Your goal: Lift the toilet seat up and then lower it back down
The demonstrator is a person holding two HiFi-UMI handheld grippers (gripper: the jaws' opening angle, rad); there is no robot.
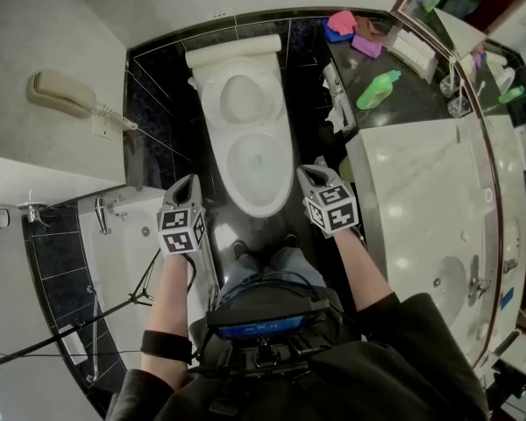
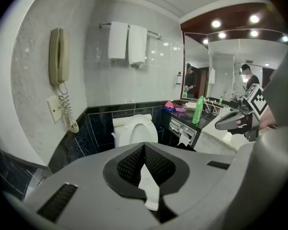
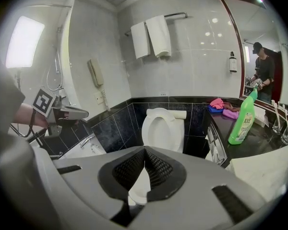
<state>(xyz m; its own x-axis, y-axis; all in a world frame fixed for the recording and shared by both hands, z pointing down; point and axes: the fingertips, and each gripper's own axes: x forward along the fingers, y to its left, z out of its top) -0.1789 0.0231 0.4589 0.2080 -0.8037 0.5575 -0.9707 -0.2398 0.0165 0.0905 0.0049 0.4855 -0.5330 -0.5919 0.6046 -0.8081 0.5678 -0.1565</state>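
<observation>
My left gripper (image 2: 144, 146): jaws together, empty.
My right gripper (image 3: 145, 150): likewise closed, empty.
Toilet seat (image 1: 244, 97): upright, untouched.
Floor (image 1: 303, 123): dark tile.

- We see a white toilet (image 1: 245, 139) against glossy black tiles (image 1: 153, 117) with thin pale grout lines.
- We note a beige phone (image 1: 61, 93) on a pale grey, faintly speckled wall (image 1: 35, 24).
- On the black counter (image 1: 421, 95) we find a green bottle (image 1: 379, 89) and pink, blue and purple cloths (image 1: 342, 20).
- We see white towels (image 2: 128, 42).
- We find the left gripper (image 1: 188, 181) and right gripper (image 1: 309, 170) grey, their cubes (image 1: 177, 229) bearing black-and-white square markers, their fingers (image 2: 129, 164) black with a mesh pattern.
</observation>
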